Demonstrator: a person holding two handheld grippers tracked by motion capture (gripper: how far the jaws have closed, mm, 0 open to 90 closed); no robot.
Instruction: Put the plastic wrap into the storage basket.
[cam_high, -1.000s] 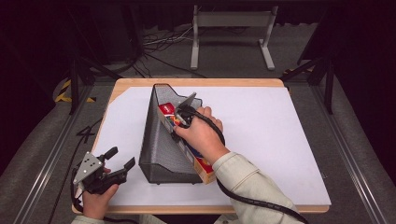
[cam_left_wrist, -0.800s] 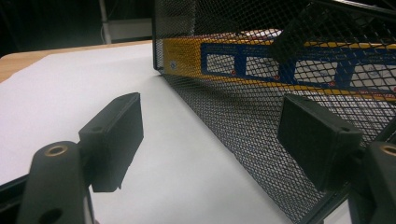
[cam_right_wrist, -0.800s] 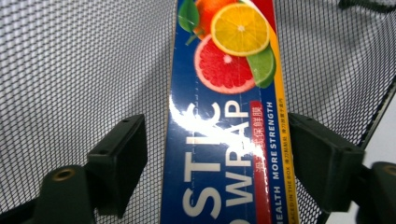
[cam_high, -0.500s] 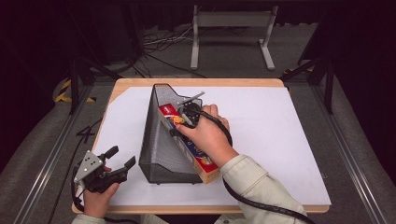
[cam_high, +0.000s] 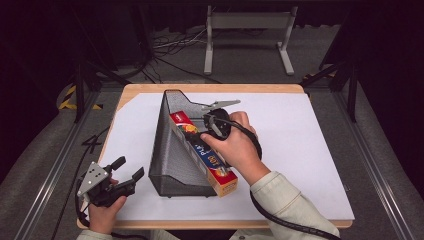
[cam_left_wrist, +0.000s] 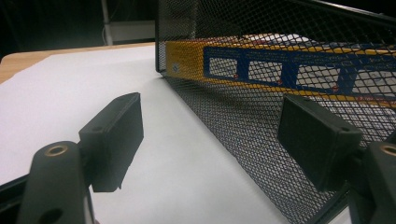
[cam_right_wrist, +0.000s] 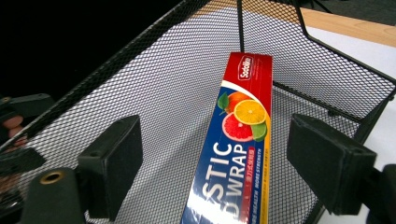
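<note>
Wrap box (cam_right_wrist: 233, 154) sits in mesh tray (cam_high: 172, 155); right gripper (cam_right_wrist: 219, 158), jaws just opened wide, should lift clear without snagging; left gripper (cam_high: 122, 177) idles wide at tabletop's near-left corner.

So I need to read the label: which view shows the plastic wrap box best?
The right gripper view: the plastic wrap box lies close, label up, lettering readable. The high view shows the whole box small in the mesh holder; the left gripper view shows its side through mesh.
</note>
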